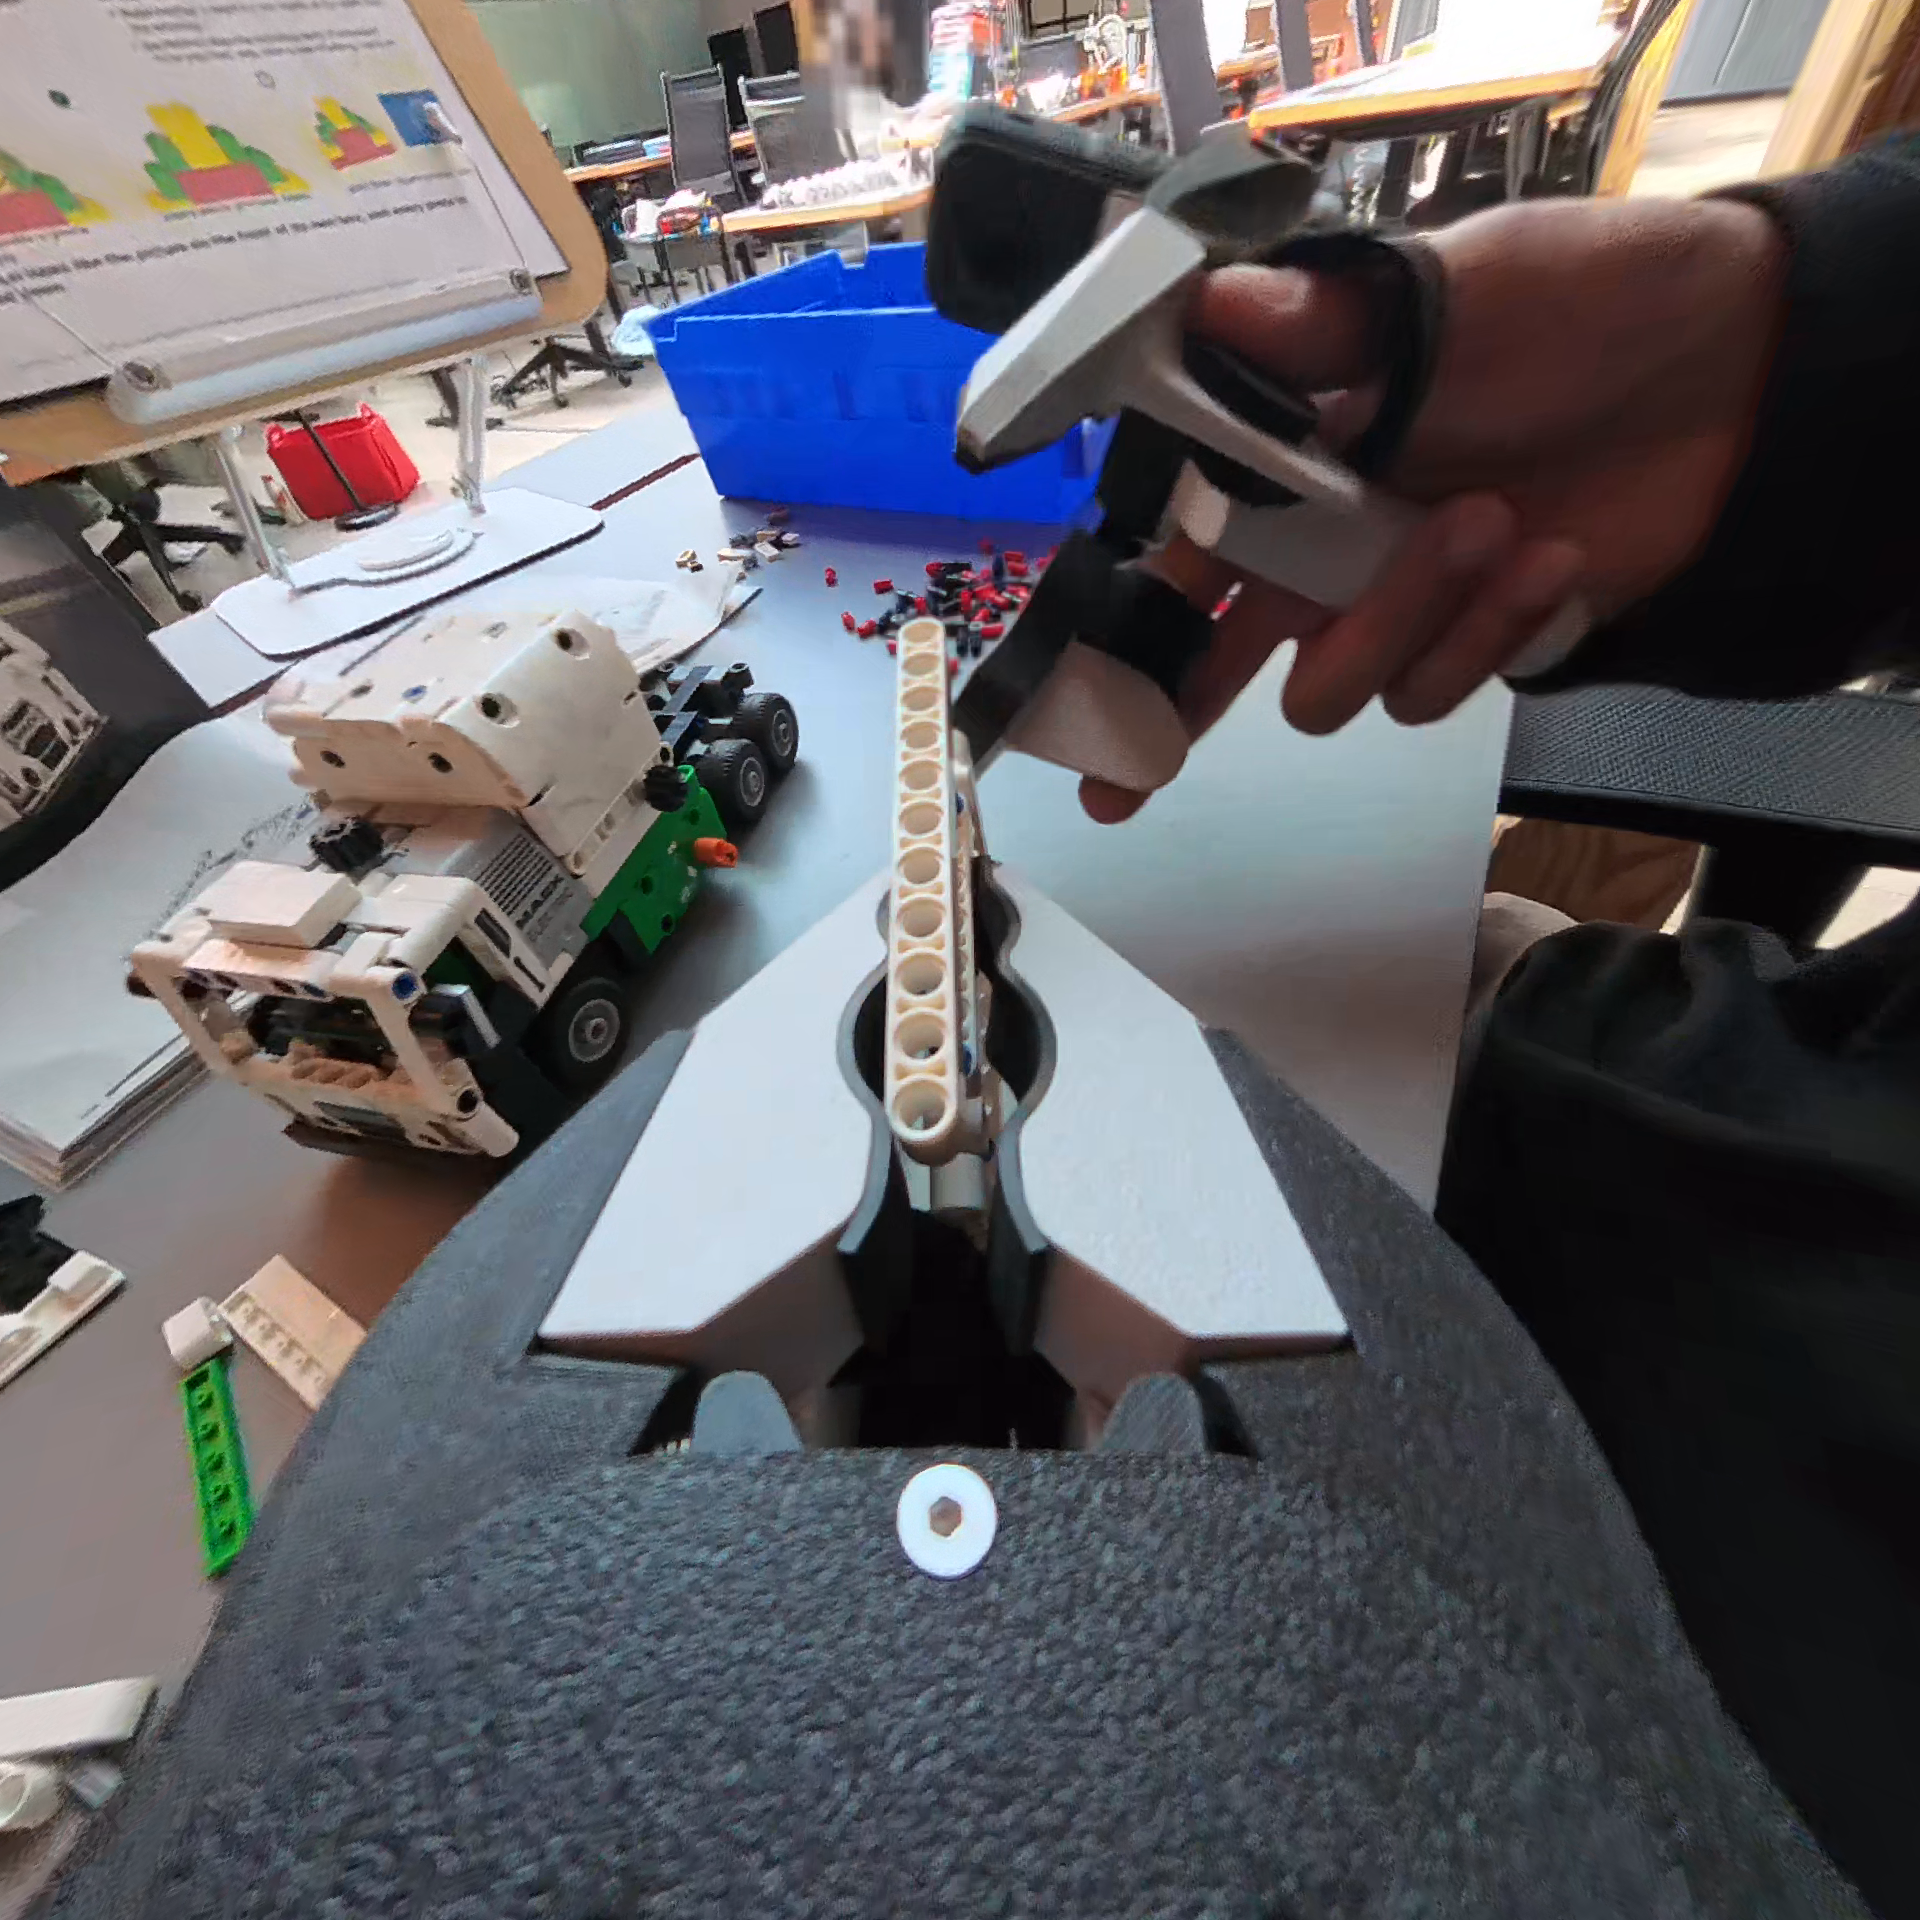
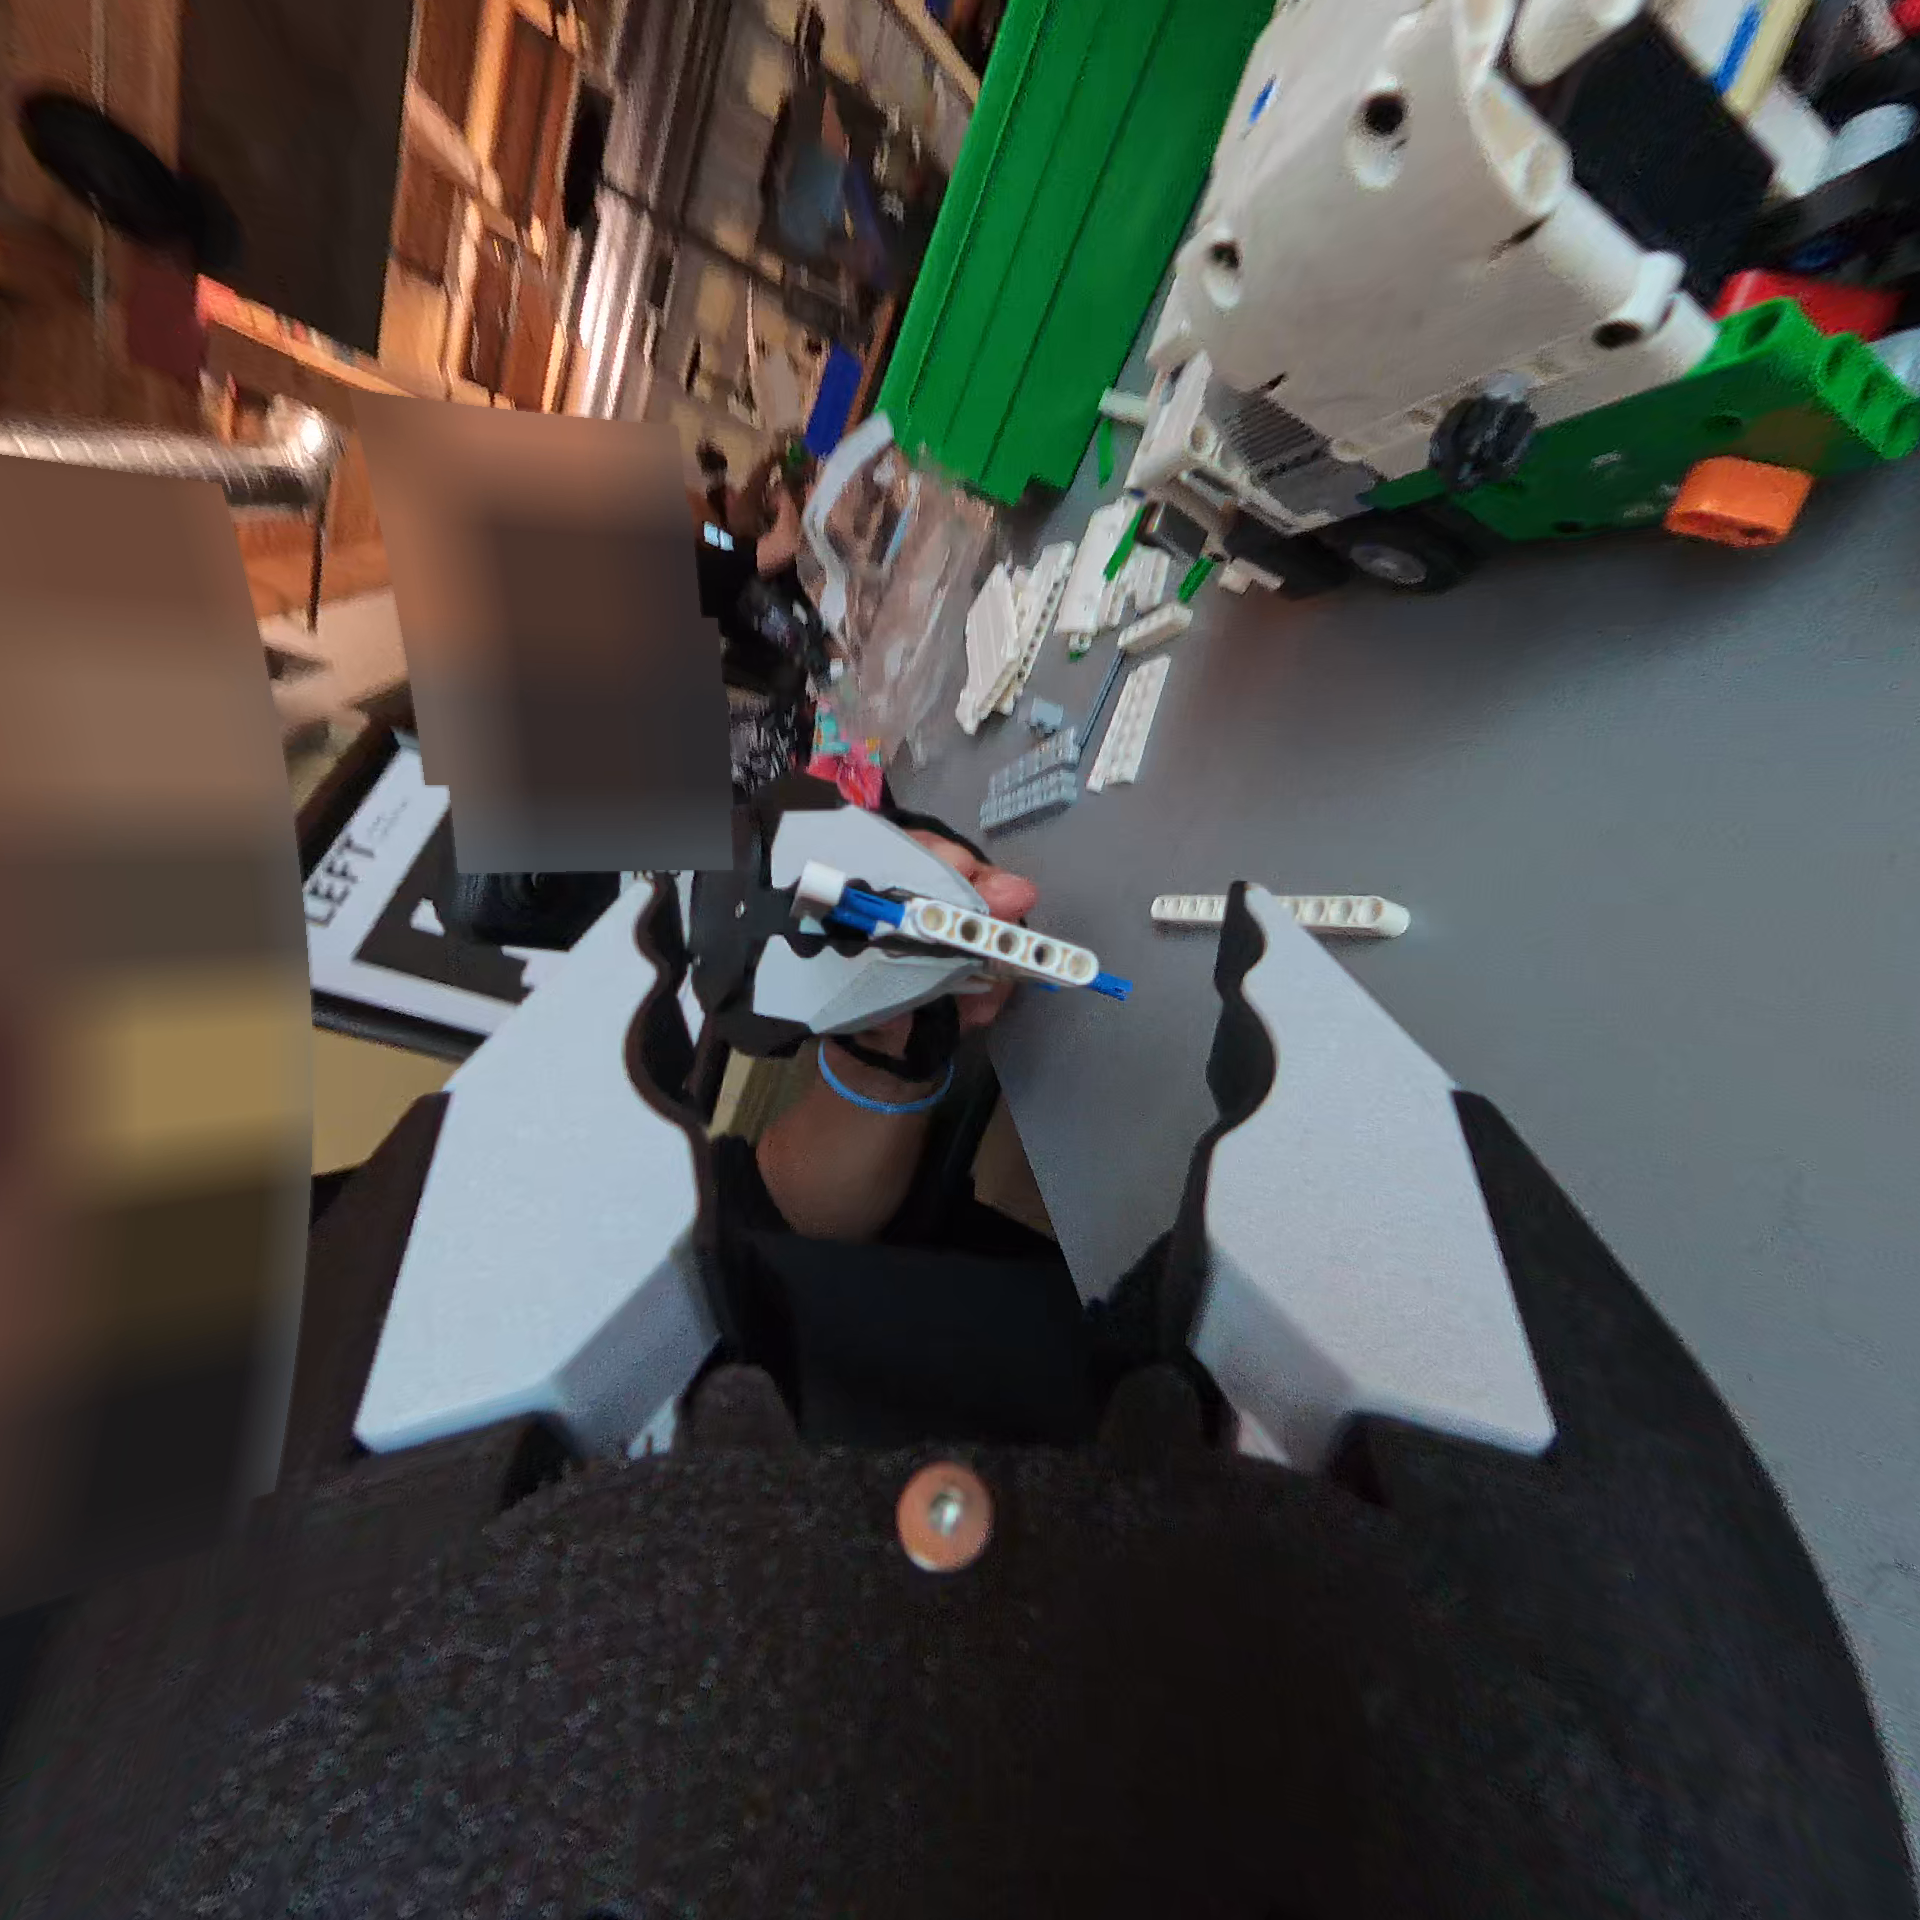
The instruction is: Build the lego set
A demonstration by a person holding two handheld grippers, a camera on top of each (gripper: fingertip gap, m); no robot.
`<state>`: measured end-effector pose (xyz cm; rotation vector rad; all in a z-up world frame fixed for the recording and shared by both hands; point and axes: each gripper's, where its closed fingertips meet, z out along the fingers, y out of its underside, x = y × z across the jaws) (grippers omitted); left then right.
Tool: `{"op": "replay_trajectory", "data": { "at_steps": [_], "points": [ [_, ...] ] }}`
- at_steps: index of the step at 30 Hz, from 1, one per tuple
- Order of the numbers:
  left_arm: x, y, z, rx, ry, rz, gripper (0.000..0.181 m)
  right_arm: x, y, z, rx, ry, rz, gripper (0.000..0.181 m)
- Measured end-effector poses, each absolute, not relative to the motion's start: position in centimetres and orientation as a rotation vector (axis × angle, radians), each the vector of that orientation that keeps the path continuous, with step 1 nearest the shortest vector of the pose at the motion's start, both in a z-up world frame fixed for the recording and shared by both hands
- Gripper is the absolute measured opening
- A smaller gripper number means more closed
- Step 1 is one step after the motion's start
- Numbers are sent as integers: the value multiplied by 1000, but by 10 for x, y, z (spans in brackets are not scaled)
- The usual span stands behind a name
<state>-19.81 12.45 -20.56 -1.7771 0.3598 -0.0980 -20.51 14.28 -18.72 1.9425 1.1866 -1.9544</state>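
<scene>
Left hand-held gripper (image 1: 961, 925) is pinching the white Technic beam (image 1: 925, 883) upright so the spread-open right hand-held gripper (image 2: 945, 925) can work on it, half-built truck (image 1: 468, 883) waiting on the tabletop (image 1: 1195, 852).

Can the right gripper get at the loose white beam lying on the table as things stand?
Probably yes. The right gripper is open and empty, and the white beam lies alone on bare grey table just past one of its fingers, nothing on top of it.
</scene>
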Motion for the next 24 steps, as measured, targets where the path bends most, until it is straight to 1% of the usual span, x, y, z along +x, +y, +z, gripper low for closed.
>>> {"op": "replay_trajectory", "data": {
  "at_steps": [1, 2, 3, 4, 6, 7, 8, 10, 12, 14, 16, 17, 19, 21, 24],
  "points": [
    [-203, 126, -207, -1792, 340, -98, 5, -207, 145, -186, 1975, 1081, -2031, 100],
    [-207, 128, -208, -1803, 323, -96, 6, -210, 146, -184, 1995, 1004, -2106, 98],
    [-210, 129, -209, -1813, 314, -113, 6, -211, 145, -182, 2011, 1050, -2169, 91],
    [-211, 130, -210, -1827, 307, -148, 6, -212, 144, -187, 2069, 1239, -2181, 88],
    [-213, 131, -212, -1862, 300, -220, 6, -213, 154, -193, 2162, 1801, -2136, 89],
    [-214, 132, -215, -1889, 303, -254, 6, -210, 154, -187, 2077, 2114, -2129, 82],
    [-216, 133, -216, -1911, 304, -277, 6, -208, 156, -188, 2002, 2450, -2019, 77],
    [-220, 135, -217, -1948, 281, -325, 7, -208, 160, -194, 1829, 3044, -1647, 79],
    [-223, 137, -215, -1973, 232, -385, 7, -212, 155, -198, 1553, 3489, -1305, 77],
    [-224, 138, -213, -1991, 204, -420, 7, -216, 147, -205, 1232, 3814, -963, 77],
    [-223, 139, -210, -1991, 210, -430, 7, -220, 142, -207, 974, 3994, -702, 80],
    [-222, 139, -209, -1994, 208, -432, 7, -222, 140, -205, 918, 4037, -636, 80],
    [-224, 139, -210, -2016, 183, -418, 7, -225, 141, -197, 821, 4122, -479, 87],
    [-224, 139, -209, -2016, 191, -393, 6, -224, 136, -185, 728, 4184, -450, 83],
    [-221, 138, -207, -2019, 199, -371, 6, -219, 133, -175, 741, 4207, -427, 78]
  ]
}}
